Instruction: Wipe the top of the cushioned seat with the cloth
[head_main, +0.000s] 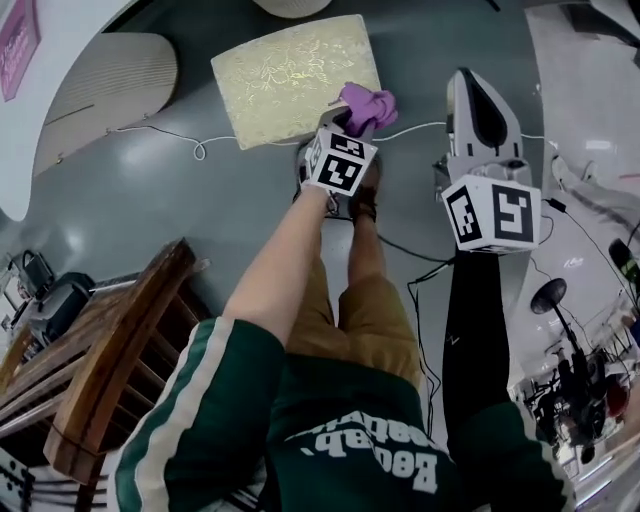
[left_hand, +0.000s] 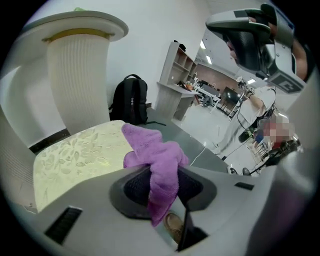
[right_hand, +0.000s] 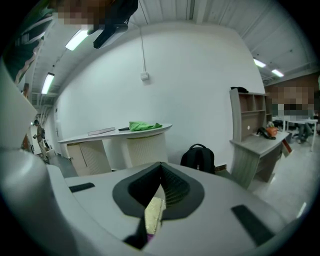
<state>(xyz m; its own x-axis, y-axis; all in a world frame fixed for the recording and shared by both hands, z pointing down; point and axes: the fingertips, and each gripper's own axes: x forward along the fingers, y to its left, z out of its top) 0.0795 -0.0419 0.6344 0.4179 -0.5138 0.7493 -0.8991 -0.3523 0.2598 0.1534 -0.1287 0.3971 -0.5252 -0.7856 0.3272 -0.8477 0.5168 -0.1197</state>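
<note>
One cloth (left_hand: 156, 152) clamped in left gripper (left_hand: 161, 186), at seat (head_main: 285, 75) corner.

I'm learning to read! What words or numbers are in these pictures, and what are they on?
White letters on the person's dark green shirt: upside down and creased, not readable.
Print on the pink sign at the top left of the head view: too small to read.
No other text shows.
</note>
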